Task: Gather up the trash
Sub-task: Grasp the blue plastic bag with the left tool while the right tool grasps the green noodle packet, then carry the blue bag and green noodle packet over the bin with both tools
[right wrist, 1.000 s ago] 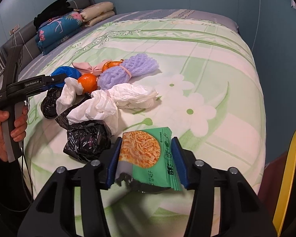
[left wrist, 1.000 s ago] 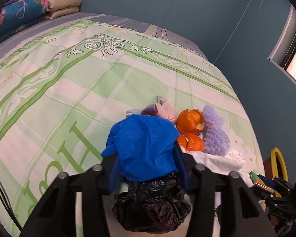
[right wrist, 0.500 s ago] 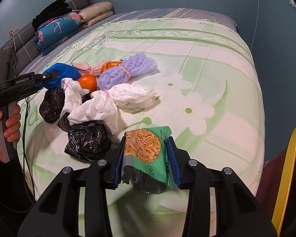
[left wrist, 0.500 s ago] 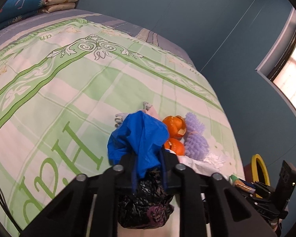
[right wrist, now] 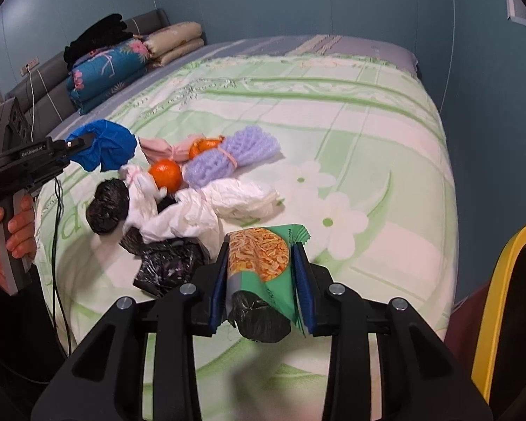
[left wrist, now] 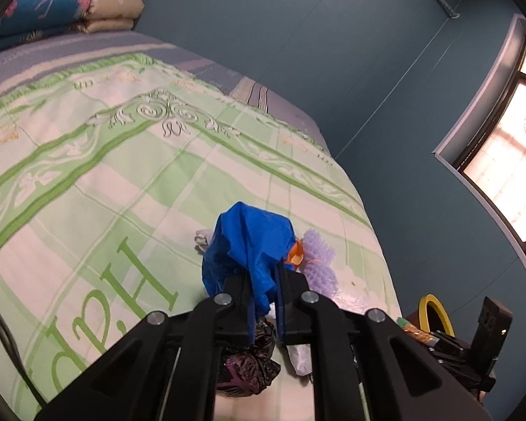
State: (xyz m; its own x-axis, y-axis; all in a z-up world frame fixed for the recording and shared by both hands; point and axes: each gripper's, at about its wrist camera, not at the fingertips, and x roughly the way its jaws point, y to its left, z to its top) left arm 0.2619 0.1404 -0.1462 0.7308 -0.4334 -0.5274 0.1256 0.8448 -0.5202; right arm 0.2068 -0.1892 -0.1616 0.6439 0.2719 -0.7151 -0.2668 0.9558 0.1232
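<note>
The left tongs [left wrist: 264, 301] are clamped on a blue bag [left wrist: 252, 245], held above the bed [right wrist: 368, 112]. The right tongs [right wrist: 261, 280] are closing on a green snack wrapper [right wrist: 263, 259] near the bed's foot edge.

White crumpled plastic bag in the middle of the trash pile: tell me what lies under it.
Crumpled black plastic bags poke out beneath the white crumpled plastic bag, on the green patterned bedspread. Anything else under it is covered.
</note>
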